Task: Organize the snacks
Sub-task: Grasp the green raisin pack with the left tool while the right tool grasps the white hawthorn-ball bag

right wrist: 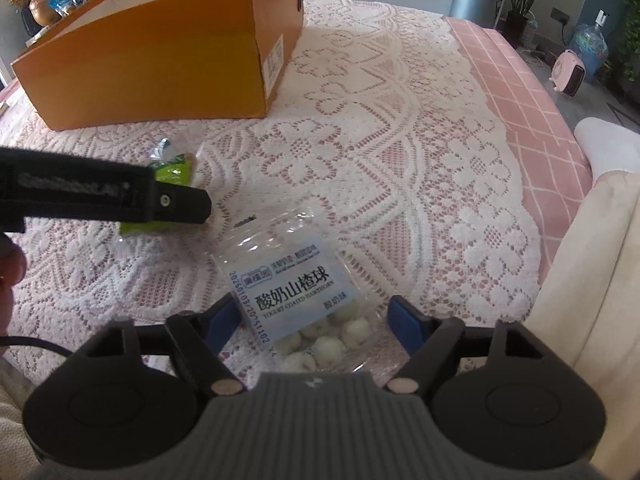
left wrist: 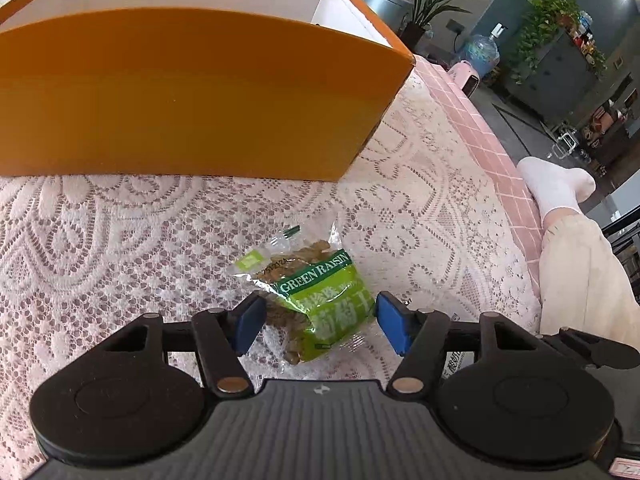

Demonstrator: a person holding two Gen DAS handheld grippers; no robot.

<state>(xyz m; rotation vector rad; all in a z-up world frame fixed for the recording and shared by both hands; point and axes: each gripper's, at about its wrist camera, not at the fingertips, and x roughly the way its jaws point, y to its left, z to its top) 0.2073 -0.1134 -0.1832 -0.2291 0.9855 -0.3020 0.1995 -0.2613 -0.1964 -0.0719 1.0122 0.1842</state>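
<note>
Your jaws on the left gripper (left wrist: 316,322) stand apart around the green raisin packet (left wrist: 316,300), one blue pad on each side of it. The left pad looks to be at the packet's edge, while the right pad is a little clear of it, so the packet is straddled, not clamped. That packet lies flat on the white lace cloth (left wrist: 120,232) covering the desk, just in front of the long side of the orange box (left wrist: 180,92), which is open at the top and shows a pale inside.

Your right gripper (right wrist: 316,322) is likewise spread, its jaws on either side of the clear bag of yogurt-coated hawthorn balls (right wrist: 296,304). Both pads stand off the bag's sides, with nothing pinched. The bag rests on the lace with its blue label up and the white balls gathered at the end nearest you.

From the right wrist view, your left gripper's body crosses the left of the picture over the raisin packet, with the box behind it. The two snacks lie near each other, not touching. A pink checked cloth (right wrist: 516,92) shows beyond the lace.
</note>
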